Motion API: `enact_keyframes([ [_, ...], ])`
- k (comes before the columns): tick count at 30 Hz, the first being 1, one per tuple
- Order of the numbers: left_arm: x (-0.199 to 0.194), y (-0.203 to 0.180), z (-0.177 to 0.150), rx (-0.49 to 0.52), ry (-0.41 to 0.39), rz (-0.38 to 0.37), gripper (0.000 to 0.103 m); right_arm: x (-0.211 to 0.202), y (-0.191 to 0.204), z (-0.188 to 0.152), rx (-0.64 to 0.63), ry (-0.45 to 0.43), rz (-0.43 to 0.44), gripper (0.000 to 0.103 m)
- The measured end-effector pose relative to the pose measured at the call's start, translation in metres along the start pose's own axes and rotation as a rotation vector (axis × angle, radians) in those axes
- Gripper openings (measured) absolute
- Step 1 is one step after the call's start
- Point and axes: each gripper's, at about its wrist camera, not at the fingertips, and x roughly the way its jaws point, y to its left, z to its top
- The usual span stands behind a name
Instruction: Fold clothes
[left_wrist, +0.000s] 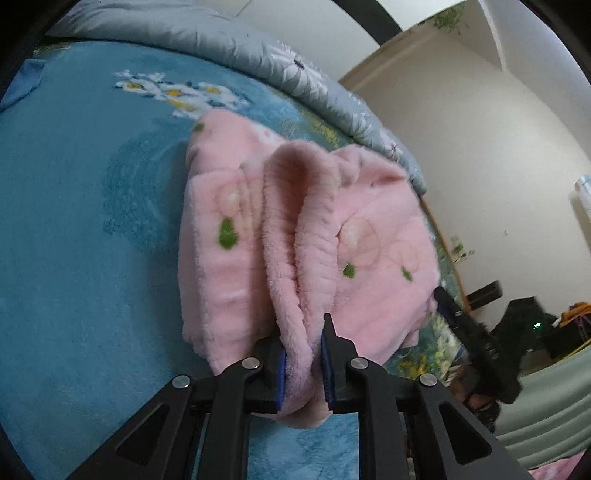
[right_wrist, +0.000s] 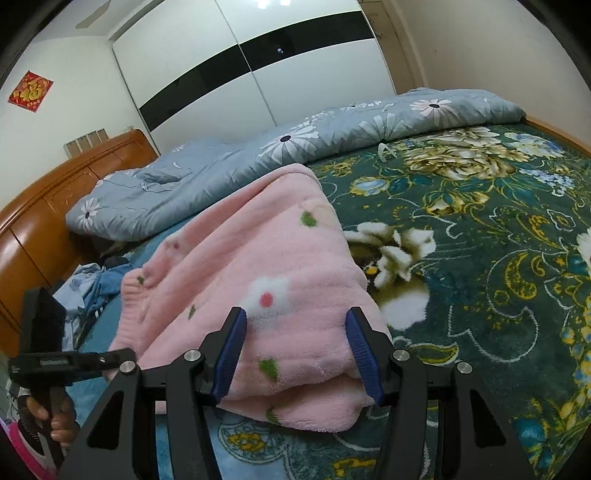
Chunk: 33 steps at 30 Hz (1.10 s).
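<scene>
A pink fleece garment (left_wrist: 229, 206) with green leaf spots lies bunched on the bed. My left gripper (left_wrist: 301, 326) is shut on a thick raised fold of it, and the blue pads (left_wrist: 281, 376) press the plush from both sides. In the right wrist view the same pink garment (right_wrist: 258, 251) shows a white flower print. My right gripper (right_wrist: 295, 317) holds its jaws wide, closed on the thick folded near edge, which bulges below the pads (right_wrist: 364, 354). The left gripper (right_wrist: 40, 332) shows at the far left, gripped by a hand (right_wrist: 61, 424).
The bed carries a teal plush cover (left_wrist: 74, 240) and a dark green floral blanket (right_wrist: 480, 240). A grey daisy-print quilt (right_wrist: 295, 147) lies along the far side. Blue clothes (right_wrist: 92, 284) are piled by the wooden headboard (right_wrist: 44, 206). A wardrobe stands behind.
</scene>
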Motion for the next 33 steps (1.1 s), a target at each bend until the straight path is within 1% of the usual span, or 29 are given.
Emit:
enact_keyframes([
  [1, -0.003, -0.004, 0.001, 0.009, -0.008, -0.002, 0.02, 0.0, 0.0, 0.0, 0.002, -0.002, -0.002, 0.057],
  [2, -0.004, -0.009, 0.004, 0.028, -0.014, 0.02, 0.021, 0.0, -0.001, 0.0, 0.005, -0.005, -0.004, 0.057],
  [5, 0.001, -0.02, 0.015, 0.055, -0.006, 0.048, 0.029, -0.001, -0.001, 0.001, 0.014, -0.015, -0.012, 0.057],
  [6, 0.006, -0.022, 0.021, 0.047, -0.003, 0.052, 0.032, -0.002, -0.001, 0.002, 0.013, -0.025, -0.013, 0.057],
  [7, 0.008, -0.021, 0.023, 0.039, -0.001, 0.046, 0.039, -0.007, 0.002, 0.006, 0.005, -0.047, -0.005, 0.057],
  [8, 0.011, -0.02, 0.025, 0.029, 0.002, 0.04, 0.041, -0.012, 0.005, 0.01, -0.011, -0.067, 0.004, 0.057],
  [10, 0.014, -0.017, 0.028, -0.013, -0.007, 0.023, 0.041, -0.016, 0.02, 0.025, -0.093, -0.086, 0.036, 0.057],
  [12, 0.014, -0.014, 0.029, -0.054, -0.029, 0.005, 0.039, -0.007, 0.033, 0.035, -0.158, -0.06, 0.062, 0.057],
  [13, 0.014, -0.013, 0.029, -0.073, -0.041, -0.005, 0.028, -0.002, 0.039, 0.039, -0.182, -0.044, 0.073, 0.057],
  [14, 0.008, -0.014, 0.025, -0.079, -0.063, -0.025, 0.017, 0.006, 0.039, 0.04, -0.178, -0.014, 0.078, 0.057],
  [15, 0.002, -0.016, 0.022, -0.085, -0.083, -0.042, 0.017, 0.014, 0.039, 0.04, -0.175, 0.015, 0.083, 0.057],
  [19, -0.011, -0.014, -0.002, -0.085, -0.097, -0.012, 0.016, 0.038, 0.025, 0.031, -0.115, 0.103, 0.078, 0.057],
  [21, -0.014, -0.011, -0.014, -0.087, -0.099, 0.007, 0.016, 0.042, 0.021, 0.025, -0.09, 0.118, 0.099, 0.057],
  [24, -0.01, -0.007, -0.025, -0.061, -0.091, 0.064, 0.016, 0.039, 0.029, 0.021, -0.136, 0.109, 0.086, 0.057],
  [26, -0.006, -0.001, -0.028, -0.076, -0.069, 0.062, 0.017, 0.04, 0.036, 0.019, -0.184, 0.11, 0.07, 0.057],
  [27, -0.004, 0.001, -0.029, -0.082, -0.06, 0.061, 0.018, 0.04, 0.039, 0.018, -0.207, 0.111, 0.052, 0.057],
  [28, -0.008, -0.001, -0.028, -0.075, -0.071, 0.06, 0.02, 0.04, 0.042, 0.016, -0.228, 0.111, 0.035, 0.058],
  [30, -0.02, -0.015, -0.026, -0.016, -0.093, 0.073, 0.024, 0.04, 0.045, 0.014, -0.253, 0.106, 0.012, 0.058],
  [32, -0.033, -0.025, -0.023, 0.041, -0.131, 0.119, 0.035, 0.039, 0.046, 0.013, -0.26, 0.101, -0.006, 0.059],
  [33, -0.04, -0.029, -0.021, 0.064, -0.154, 0.144, 0.049, 0.039, 0.046, 0.013, -0.255, 0.098, -0.007, 0.059],
])
